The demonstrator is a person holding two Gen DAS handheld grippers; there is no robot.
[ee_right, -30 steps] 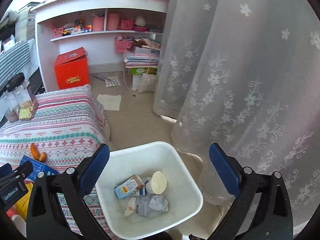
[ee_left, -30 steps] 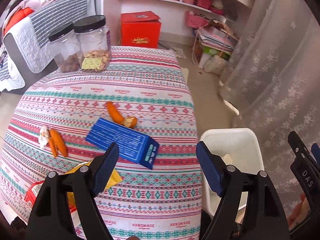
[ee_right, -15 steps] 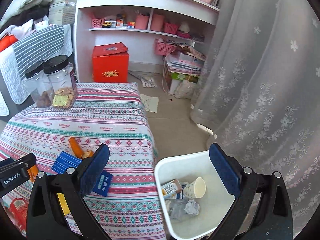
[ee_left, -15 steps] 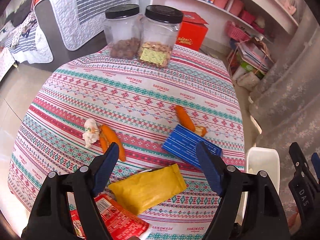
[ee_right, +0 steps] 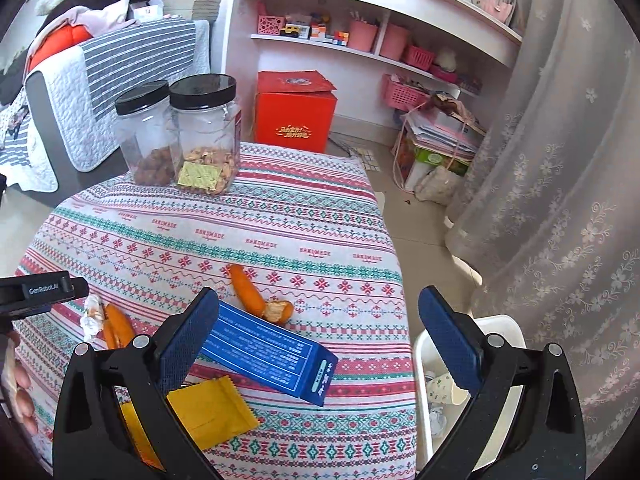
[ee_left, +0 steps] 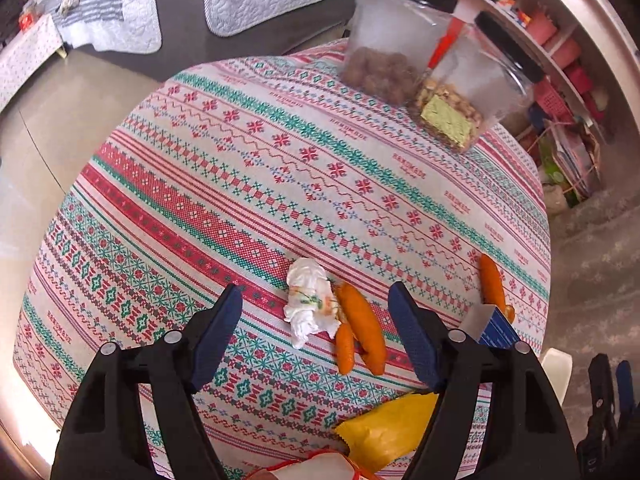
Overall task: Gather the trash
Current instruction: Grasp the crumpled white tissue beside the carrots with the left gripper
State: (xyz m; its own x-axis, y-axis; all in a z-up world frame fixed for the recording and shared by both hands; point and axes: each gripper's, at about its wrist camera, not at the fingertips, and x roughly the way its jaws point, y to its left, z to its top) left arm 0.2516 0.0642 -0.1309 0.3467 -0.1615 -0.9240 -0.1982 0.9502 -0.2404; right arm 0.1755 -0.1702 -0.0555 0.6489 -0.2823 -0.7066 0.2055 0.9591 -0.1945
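Trash lies on the patterned tablecloth (ee_left: 248, 184): a crumpled white tissue (ee_left: 308, 304) touching orange peels (ee_left: 360, 332), another orange peel (ee_right: 256, 294), a blue box (ee_right: 268, 354), a yellow wrapper (ee_right: 212, 412) and a red wrapper (ee_left: 316, 470). My left gripper (ee_left: 316, 344) is open and empty, above the tissue and peels. My right gripper (ee_right: 320, 344) is open and empty, over the blue box. A white bin (ee_right: 444, 412) with trash in it stands on the floor right of the table.
Two clear jars with black lids (ee_right: 204, 132) stand at the table's far side. A red box (ee_right: 296, 116), pink shelves (ee_right: 360, 44) and baskets are beyond. A lace curtain (ee_right: 560, 200) hangs right. A sofa with blankets (ee_right: 100, 80) is at the left.
Both grippers have swung left from the bin toward the table. The left one now looks down over the tissue and peels; the right one now faces the blue box.
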